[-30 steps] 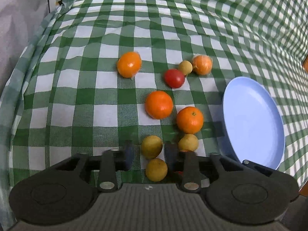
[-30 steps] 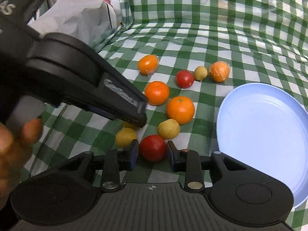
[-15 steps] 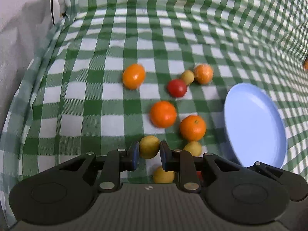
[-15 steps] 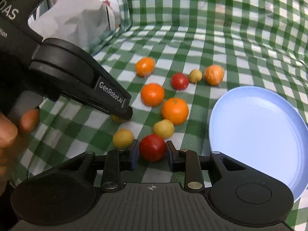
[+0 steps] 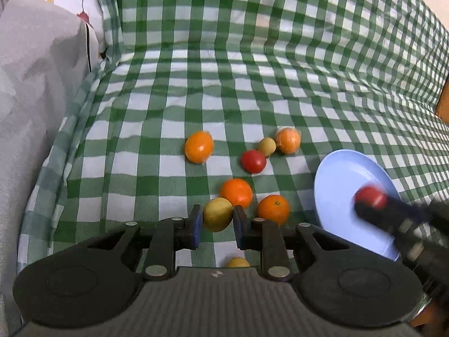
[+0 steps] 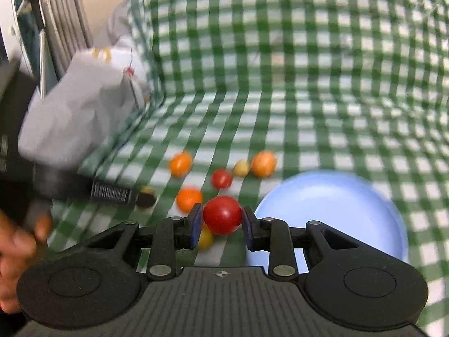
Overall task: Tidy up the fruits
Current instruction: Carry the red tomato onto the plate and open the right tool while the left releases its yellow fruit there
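Note:
My left gripper is shut on a small yellow fruit and holds it above the checked cloth. My right gripper is shut on a red tomato, lifted just left of the blue plate. In the left wrist view the right gripper carries the tomato over the plate. On the cloth lie several oranges, a second red tomato, and small yellow fruits.
A green-and-white checked cloth covers the surface and rises at the back. A crumpled grey cloth lies at the left edge. One yellow fruit lies just under my left gripper.
Both grippers have lifted with their fruits. The right gripper has moved the red tomato up and toward the blue plate. The left gripper has risen with the yellow fruit.

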A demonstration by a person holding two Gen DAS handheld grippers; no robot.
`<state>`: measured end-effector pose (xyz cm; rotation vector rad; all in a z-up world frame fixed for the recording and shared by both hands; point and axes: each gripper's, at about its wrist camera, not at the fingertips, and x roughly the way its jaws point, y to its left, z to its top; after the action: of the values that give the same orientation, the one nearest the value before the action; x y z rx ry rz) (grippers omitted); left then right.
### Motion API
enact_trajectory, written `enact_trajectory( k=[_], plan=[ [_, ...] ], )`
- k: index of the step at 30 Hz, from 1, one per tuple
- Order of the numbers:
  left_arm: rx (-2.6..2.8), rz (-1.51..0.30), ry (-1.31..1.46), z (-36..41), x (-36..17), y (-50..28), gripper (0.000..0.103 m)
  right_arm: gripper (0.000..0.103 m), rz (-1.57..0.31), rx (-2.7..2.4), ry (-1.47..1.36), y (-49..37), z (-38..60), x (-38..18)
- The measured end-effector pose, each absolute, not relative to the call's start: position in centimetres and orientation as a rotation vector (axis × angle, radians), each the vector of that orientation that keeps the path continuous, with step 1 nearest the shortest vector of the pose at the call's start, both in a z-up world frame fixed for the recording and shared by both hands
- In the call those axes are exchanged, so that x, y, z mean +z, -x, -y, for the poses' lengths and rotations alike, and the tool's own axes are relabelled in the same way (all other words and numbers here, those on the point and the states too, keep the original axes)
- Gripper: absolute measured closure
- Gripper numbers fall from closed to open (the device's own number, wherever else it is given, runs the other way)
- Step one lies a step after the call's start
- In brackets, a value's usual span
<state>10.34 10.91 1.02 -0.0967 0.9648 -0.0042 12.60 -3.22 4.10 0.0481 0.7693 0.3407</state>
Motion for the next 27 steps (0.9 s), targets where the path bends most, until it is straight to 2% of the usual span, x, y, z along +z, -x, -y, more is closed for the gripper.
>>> enact_trajectory(
  k=[5, 11, 27],
  plan=[
    [-0.012, -0.93, 0.062, -9.4, 1.4, -9.9, 0.077, 0.072, -0.714, 0.279, -0.026, -13.5, 6.4, 5.4],
    [-0.043, -0.877, 0.035, -6.1, 1.8, -9.7, 0.077, 0.072, -0.785, 0.186, -0.125, -13.9, 9.7, 3.6],
    [-0.115, -0.762, -0.111, -0.9, 1.6, -9.7, 0.077, 0.072, -0.794, 0.083, -0.029, -14.4, 12.7, 2.8]
  ],
)
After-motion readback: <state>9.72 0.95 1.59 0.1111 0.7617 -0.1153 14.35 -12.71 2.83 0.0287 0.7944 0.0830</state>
